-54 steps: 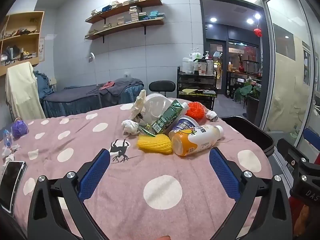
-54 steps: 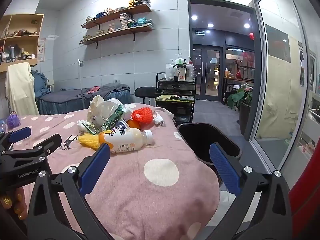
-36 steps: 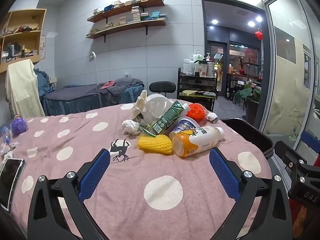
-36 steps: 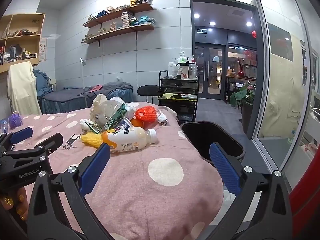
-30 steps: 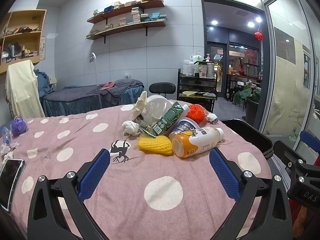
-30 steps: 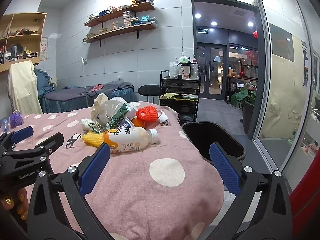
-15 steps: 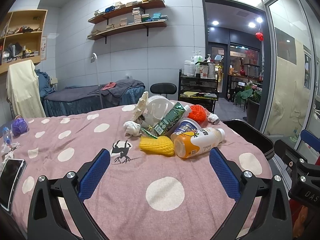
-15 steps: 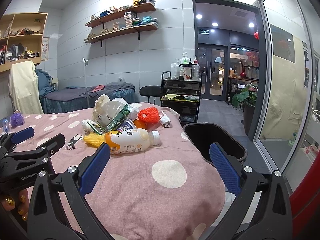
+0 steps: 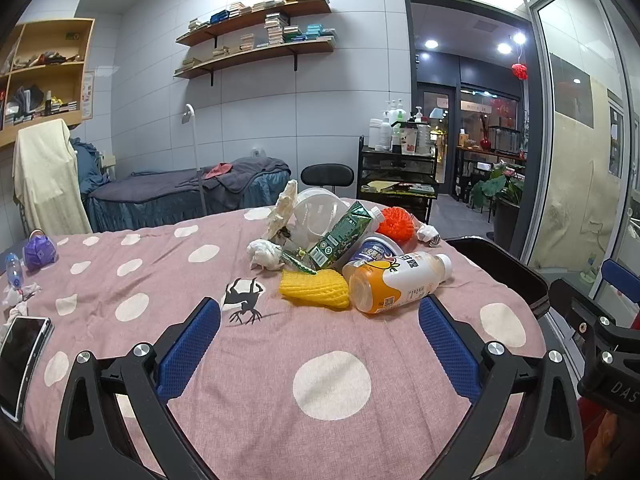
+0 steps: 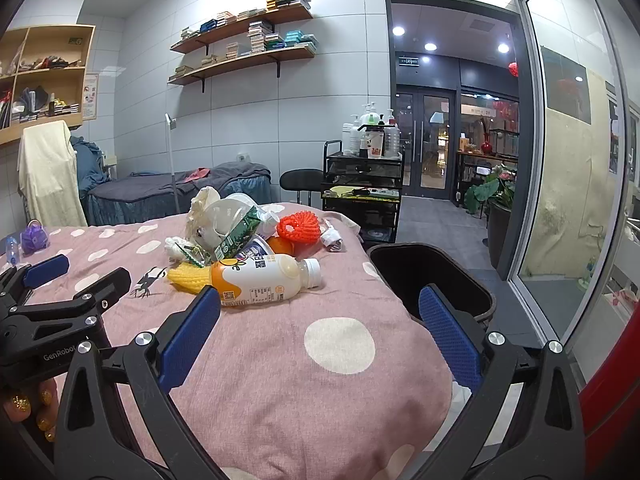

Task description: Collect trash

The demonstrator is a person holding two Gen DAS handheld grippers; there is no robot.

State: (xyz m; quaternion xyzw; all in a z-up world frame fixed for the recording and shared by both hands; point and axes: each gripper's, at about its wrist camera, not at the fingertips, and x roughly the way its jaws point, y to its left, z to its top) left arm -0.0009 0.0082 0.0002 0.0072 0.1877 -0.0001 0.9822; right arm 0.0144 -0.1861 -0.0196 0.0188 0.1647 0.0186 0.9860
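black phone (image 9: pixel 22 360) only beside left tool (image 9: pixel 320 344)

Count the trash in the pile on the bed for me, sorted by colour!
Orange or red: 3, the juice bottle, net ball, fruit
Yellow: 1, foam net
Green: 2, carton, wrapper
White or clear: 4, two tissue wads, lid, paper
Blue: 1, cup
Total: 11

A pink cloth with white dots (image 9: pixel 280 360) covers the worktop. On it lie an orange-and-white bottle (image 9: pixel 394 282), yellow foam netting (image 9: pixel 314 288), a green carton (image 9: pixel 340 234) and an orange-red mesh ball (image 9: pixel 398 222). The bin (image 10: pixel 430 276) is black.
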